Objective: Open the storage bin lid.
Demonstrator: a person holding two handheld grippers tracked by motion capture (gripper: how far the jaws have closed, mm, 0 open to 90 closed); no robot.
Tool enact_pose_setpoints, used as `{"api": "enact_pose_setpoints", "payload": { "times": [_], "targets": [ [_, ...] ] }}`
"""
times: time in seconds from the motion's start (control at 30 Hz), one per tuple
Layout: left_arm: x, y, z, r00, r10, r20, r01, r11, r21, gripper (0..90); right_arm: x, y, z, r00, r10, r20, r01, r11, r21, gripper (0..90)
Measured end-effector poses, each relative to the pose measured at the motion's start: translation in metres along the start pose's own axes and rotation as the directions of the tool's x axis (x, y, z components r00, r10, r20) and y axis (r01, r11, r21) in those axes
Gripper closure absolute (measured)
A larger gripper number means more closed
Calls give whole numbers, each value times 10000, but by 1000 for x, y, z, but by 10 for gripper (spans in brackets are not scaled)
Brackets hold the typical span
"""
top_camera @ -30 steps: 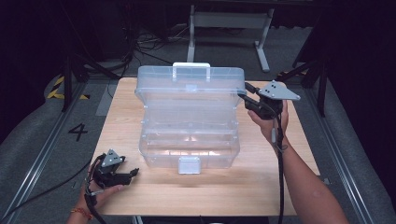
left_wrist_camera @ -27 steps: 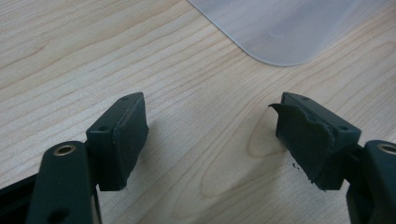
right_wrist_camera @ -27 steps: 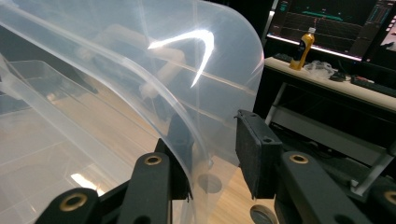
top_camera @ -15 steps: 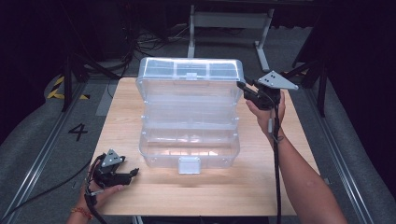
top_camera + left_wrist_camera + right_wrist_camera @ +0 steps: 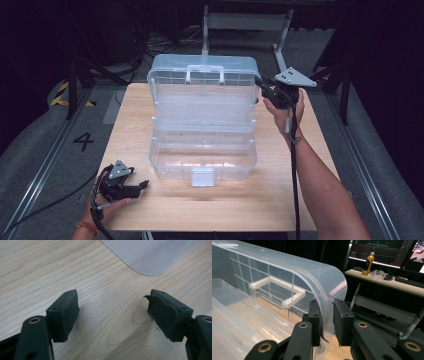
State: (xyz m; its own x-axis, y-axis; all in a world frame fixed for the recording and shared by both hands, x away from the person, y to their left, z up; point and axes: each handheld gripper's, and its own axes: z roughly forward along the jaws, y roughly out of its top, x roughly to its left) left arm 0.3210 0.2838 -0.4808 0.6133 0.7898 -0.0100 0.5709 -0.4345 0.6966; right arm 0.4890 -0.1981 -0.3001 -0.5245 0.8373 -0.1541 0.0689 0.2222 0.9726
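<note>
I am opening the lid of the clear plastic box.

My right gripper [image 5: 327, 322] pinches the edge of the lid [image 5: 204, 82], which stands up at the back of the clear plastic box [image 5: 202, 157] in the middle of the wooden table [image 5: 280, 200]. My left gripper [image 5: 131, 188] rests open and empty near the front left corner. Next, I think I should ease the lid all the way back and let go.
</note>
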Motion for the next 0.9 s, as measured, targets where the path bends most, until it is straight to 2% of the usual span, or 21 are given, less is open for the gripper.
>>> {"api": "enact_pose_setpoints", "payload": {
  "times": [0.4,0.9],
  "targets": [
    [0,0,0,10000,-3,47,3,10000,13,251,-8,4,16,9997,145,176,-147,9998,112,836],
    [0,0,0,10000,-8,46,9,10000,-32,249,-15,5,29,9993,355,140,-360,9988,336,839]
  ]
}}
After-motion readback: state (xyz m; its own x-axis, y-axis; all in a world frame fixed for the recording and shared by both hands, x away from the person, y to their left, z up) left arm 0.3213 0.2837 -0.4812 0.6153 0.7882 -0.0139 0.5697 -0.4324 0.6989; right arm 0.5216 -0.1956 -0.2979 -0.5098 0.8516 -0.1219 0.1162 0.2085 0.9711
